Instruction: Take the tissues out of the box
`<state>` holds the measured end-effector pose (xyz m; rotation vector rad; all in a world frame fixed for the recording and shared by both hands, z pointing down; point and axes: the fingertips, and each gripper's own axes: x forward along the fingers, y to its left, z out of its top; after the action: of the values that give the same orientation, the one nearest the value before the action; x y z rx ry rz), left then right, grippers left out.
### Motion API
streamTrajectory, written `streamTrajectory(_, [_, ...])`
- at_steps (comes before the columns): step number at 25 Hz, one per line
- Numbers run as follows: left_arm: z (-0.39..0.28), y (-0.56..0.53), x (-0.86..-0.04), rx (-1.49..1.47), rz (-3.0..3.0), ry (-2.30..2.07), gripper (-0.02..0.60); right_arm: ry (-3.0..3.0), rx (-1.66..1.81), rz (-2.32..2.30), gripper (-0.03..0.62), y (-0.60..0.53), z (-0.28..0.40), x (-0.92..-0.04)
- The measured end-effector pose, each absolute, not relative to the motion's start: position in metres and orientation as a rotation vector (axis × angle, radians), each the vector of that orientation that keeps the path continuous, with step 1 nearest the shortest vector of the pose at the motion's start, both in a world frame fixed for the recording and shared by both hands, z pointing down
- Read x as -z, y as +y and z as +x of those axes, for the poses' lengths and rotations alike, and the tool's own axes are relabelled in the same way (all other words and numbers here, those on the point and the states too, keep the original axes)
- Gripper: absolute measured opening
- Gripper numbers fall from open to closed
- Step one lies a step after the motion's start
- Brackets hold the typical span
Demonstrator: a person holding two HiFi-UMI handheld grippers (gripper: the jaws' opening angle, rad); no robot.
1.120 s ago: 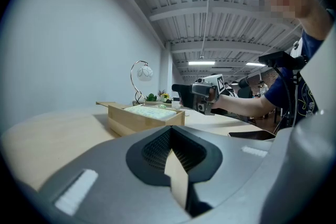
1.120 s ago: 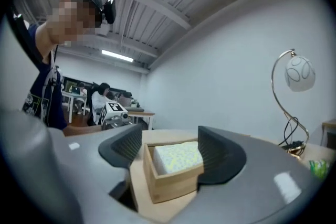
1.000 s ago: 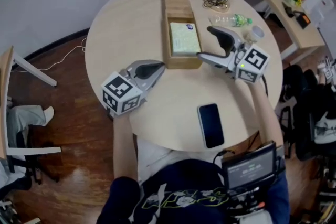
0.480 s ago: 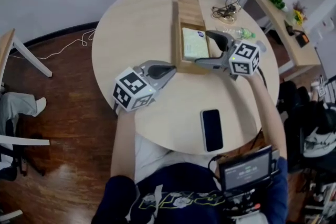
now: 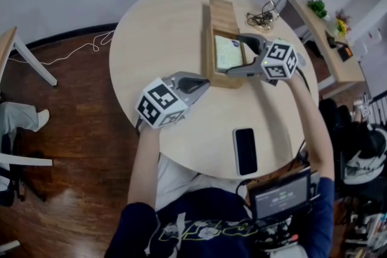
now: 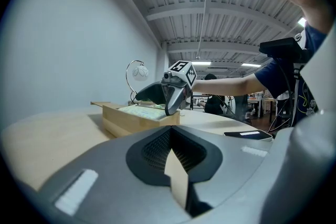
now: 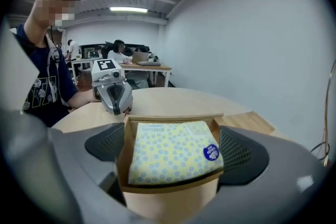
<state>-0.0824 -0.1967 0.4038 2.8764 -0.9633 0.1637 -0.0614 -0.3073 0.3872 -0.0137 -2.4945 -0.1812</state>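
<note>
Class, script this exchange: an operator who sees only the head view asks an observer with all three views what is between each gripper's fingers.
Operator: From above, the right gripper overlaps the box. What is between its fingers?
Observer: The right gripper view shows them wide open, having just been opening, with the box and its dotted yellow pack in the gap, ungripped.
Operator: And the left gripper?
Observer: Its own view shows the fingers together, with nothing between them.
</note>
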Motion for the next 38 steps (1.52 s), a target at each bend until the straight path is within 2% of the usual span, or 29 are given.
streamTrajectory(4, [-0.081,-0.196,-0.403,-0.163,2.882,-0.957,0.003,-2.419,0.238,-0.028,0.569,-0.313,-0.065,-0.390])
streamTrajectory(14, [-0.080,-0.196,-0.405,-0.169,2.881,-0.947,0.004,-2.130,0.389,-0.069,0.572,-0.319,-0.058,-0.408])
streamTrajectory(25, [-0.078,-0.197,-0.406,-0.171,2.875,-0.941,0.003,-1.854,0.244,-0.177,0.586,-0.318,-0.062,-0.436])
streamTrajectory(38, [-0.076,-0.195,-0.405,-0.178,2.876,-0.936,0.003,-1.782,0.227,-0.209,0.586,-0.313,-0.063,-0.441])
